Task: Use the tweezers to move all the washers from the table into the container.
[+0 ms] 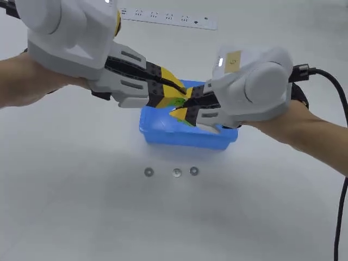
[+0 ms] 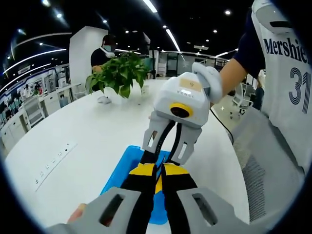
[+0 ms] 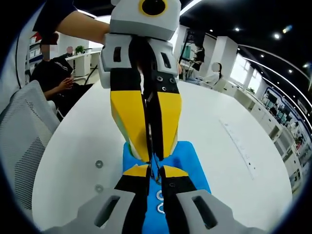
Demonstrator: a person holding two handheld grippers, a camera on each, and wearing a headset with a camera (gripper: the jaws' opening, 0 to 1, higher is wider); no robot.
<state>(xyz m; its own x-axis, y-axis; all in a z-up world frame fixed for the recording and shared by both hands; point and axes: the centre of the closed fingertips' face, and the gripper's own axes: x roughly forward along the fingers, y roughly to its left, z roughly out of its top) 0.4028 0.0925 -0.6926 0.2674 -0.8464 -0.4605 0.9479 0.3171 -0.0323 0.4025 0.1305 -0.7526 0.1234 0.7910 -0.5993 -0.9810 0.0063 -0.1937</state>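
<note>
Lying lower centre, three washers (image 1: pixel 176 172) sat in a row across the frame, short of the container (image 1: pixel 157 130). Above it, the left gripper (image 1: pixel 182 89) and right gripper (image 1: pixel 178 110) met tip to tip, both clenched, seemingly on the tweezers (image 3: pixel 154 163). The washers lay frame-below the tips, equally near either gripper.

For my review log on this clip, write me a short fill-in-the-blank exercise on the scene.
1. The container is coloured ___.
2. On the table, ___ washers lie in a row.
3. In the right gripper view, ___ washers lie inside the container.
4. The left gripper and right gripper meet above the ___.
Missing: blue; three; two; container.
</note>
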